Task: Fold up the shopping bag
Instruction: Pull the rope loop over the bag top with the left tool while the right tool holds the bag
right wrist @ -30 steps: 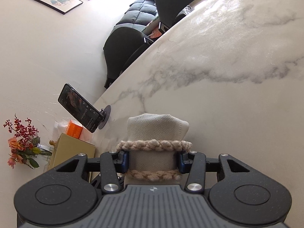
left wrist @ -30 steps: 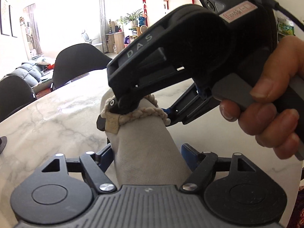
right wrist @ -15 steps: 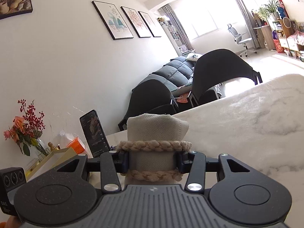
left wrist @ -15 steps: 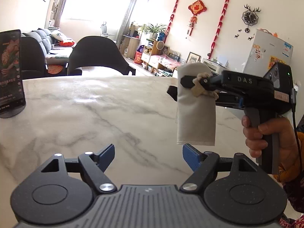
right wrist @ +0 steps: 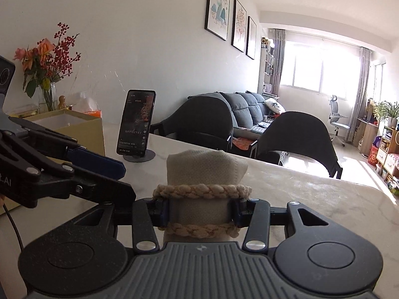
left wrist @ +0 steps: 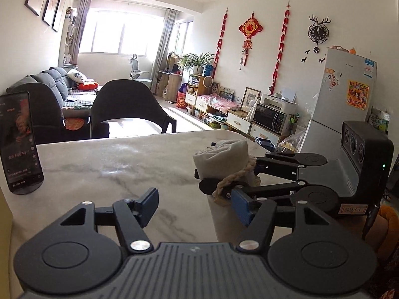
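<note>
Bag (right wrist: 207, 172), rolled into a bundle and bound by its braided handle (right wrist: 202, 191), is clamped between the pads of the right gripper (right wrist: 200, 211) above the table (right wrist: 311, 194). Left gripper (left wrist: 194, 204) is closing with nothing between its pads, just beside the bag. Phone (right wrist: 136, 122) stands on the table.
</note>
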Tool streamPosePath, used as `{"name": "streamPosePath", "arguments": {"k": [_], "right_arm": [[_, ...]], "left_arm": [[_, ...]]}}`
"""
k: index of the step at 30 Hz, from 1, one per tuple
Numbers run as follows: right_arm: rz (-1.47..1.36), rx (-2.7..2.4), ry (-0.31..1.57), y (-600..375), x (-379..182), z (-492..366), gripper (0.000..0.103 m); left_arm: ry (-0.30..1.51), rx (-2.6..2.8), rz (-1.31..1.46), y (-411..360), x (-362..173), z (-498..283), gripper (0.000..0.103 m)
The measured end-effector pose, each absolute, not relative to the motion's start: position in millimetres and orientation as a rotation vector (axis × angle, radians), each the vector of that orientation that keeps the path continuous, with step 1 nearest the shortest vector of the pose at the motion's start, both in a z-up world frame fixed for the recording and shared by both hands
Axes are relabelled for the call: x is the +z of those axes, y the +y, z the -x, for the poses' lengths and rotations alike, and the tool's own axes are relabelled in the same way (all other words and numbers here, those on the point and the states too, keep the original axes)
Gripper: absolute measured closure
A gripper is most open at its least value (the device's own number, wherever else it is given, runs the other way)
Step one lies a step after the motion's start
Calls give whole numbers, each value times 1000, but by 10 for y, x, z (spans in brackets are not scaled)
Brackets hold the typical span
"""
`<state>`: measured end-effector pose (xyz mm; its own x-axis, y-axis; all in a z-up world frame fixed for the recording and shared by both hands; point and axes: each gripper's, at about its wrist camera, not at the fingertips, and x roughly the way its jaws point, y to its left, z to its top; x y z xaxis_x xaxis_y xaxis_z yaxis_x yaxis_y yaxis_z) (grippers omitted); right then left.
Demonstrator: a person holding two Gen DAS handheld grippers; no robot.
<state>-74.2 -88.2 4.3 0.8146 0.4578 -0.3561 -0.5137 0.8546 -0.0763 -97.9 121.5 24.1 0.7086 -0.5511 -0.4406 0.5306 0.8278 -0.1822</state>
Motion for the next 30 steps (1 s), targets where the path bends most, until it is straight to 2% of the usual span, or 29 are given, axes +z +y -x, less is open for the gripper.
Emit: {"name": "streamPosePath", "arguments": {"k": [1,6,15,20,26,30], "right_arm": [[189,526,334,-845,27,755,55],[232,559,332,-733,-18,847,55],[328,579,307,-573,-70,919,55],[365,566,289,-519,-107,947,55],[405,524,261,-440,-174,988,57],[424,521,250,-411,-210,978,58]], "left_arm": [[515,-606,43,1219,245,976,64],[520,-635,64,1266,277,1012,65],[533,-636,-109,1085,257,978,67],[552,-629,-222,997,276,916,66],[486,-552,-398,785,185,1007,66],[459,-501,-422,743,136,1018,64]]}}
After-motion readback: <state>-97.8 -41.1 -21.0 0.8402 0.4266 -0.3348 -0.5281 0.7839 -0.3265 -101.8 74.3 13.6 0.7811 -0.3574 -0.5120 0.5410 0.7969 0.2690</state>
